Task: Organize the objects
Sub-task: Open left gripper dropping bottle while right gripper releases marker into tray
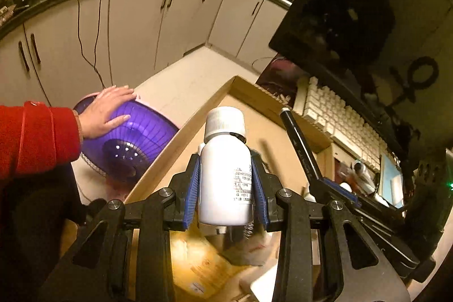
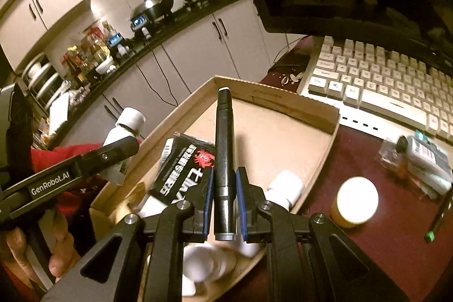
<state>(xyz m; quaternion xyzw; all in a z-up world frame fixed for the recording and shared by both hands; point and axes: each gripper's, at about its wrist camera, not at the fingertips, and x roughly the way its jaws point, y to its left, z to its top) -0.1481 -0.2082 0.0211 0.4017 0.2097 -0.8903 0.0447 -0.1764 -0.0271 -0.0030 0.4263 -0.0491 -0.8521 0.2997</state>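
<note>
My left gripper (image 1: pixel 225 183) is shut on a white bottle (image 1: pixel 225 169) with a white ribbed cap, held upright over the left edge of a cardboard box (image 1: pixel 246 87). My right gripper (image 2: pixel 224 194) is shut on a black marker pen (image 2: pixel 224 157) and holds it above the same cardboard box (image 2: pixel 283 101). In the right wrist view the left gripper (image 2: pixel 113 154) and its bottle (image 2: pixel 124 129) show at the left. In the left wrist view the pen (image 1: pixel 300 146) and right gripper (image 1: pixel 337 186) show at the right. The box holds a black packet (image 2: pixel 184 169) and white bottles (image 2: pixel 286 187).
Another person's hand in a red sleeve (image 1: pixel 104 109) rests on a purple strainer basket (image 1: pixel 133 143) left of the box. A white keyboard (image 2: pixel 390 78) and dark monitor (image 1: pixel 368 19) stand to the right. A yellow-lidded jar (image 2: pixel 355 200), a small bottle (image 2: pixel 424 154) and a pencil (image 2: pixel 438 220) lie on the maroon tabletop.
</note>
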